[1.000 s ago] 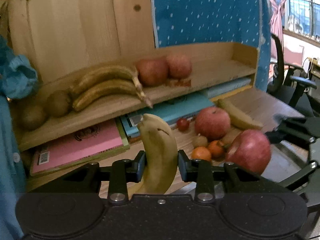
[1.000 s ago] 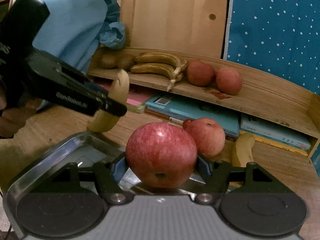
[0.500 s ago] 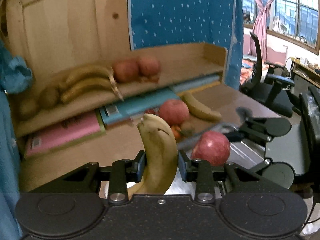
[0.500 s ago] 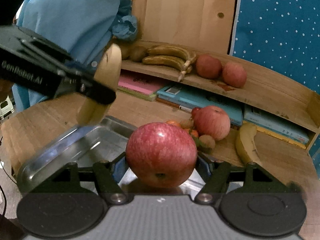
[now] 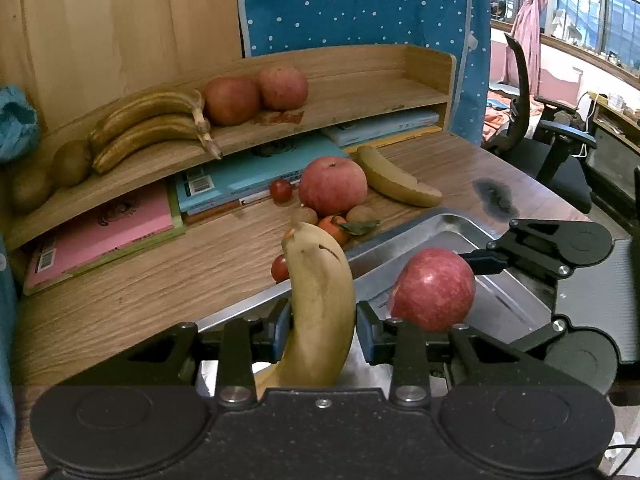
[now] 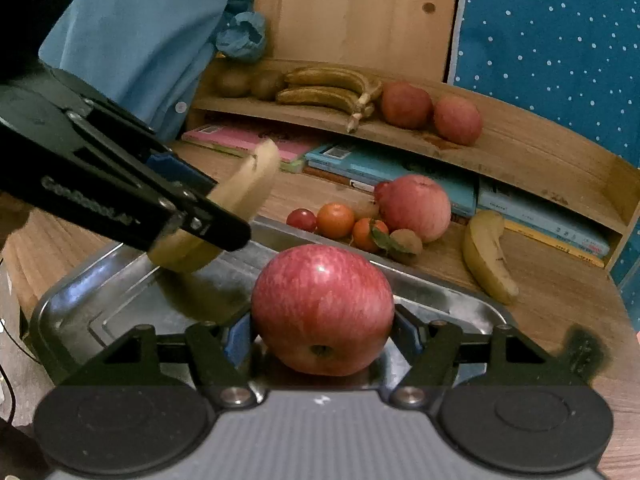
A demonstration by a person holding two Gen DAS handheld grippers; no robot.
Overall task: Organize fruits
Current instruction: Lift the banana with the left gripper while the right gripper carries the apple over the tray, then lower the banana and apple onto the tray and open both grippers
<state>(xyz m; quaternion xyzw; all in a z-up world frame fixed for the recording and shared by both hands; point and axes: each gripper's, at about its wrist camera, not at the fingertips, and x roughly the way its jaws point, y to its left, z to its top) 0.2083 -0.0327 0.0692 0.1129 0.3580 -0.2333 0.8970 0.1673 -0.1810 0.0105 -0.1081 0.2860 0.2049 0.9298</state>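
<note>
Left gripper (image 5: 322, 332) clamps a banana (image 5: 320, 304), right gripper (image 6: 322, 340) squeezes a red apple (image 6: 322, 308), both over the metal tray (image 6: 100, 304). Beyond the tray, loose fruit (image 6: 372, 220) clusters on the table (image 5: 160, 280). Further back, bananas (image 5: 152, 124) and apples (image 5: 256, 94) sit on the shelf (image 5: 360, 108).

1. Yellow banana (image 5: 320, 304), brown-flecked, at 6 o'clock.
2. Red apple (image 6: 322, 308), pale-streaked.
3. Silver tray (image 6: 120, 280).
4. Blue curtain (image 5: 360, 4) with white dots at 12 o'clock.
5. Pink book (image 5: 104, 232) at 9 o'clock.
</note>
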